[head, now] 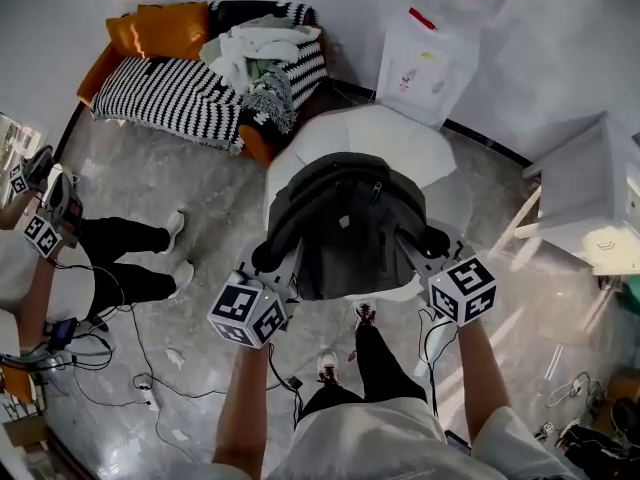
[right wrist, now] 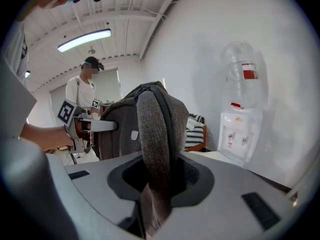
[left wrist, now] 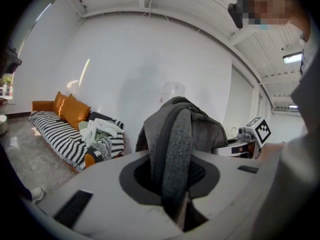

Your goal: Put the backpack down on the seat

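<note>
Over the near half of the white seat (head: pixel 372 136), the dark grey backpack (head: pixel 345 223) hangs upright between the two grippers, each of which has one of its shoulder straps. The left gripper (head: pixel 274 260) is closed narrowly on the left shoulder strap (left wrist: pixel 175 149), which runs up out of its jaws and over the top of the bag. The right gripper (head: pixel 428 244) is clamped on the right shoulder strap (right wrist: pixel 154 134) in the same way, its jaws a little further apart around the thicker padding.

The step in hand looks like the lowering itself: the bag is already lined up over the seat, but no view shows whether its base is touching the surface. The next move probably calls for both grippers to come down together and level, so the base lands flat and the bag does not tip toward the person's near edge. Only once the weight is on the seat should the jaws let go of the straps.

Farther left is a sofa (head: pixel 165 93) with striped and orange cushions, and a water dispenser (head: pixel 425 63) stands against the far wall. Both are well clear of the seat.
</note>
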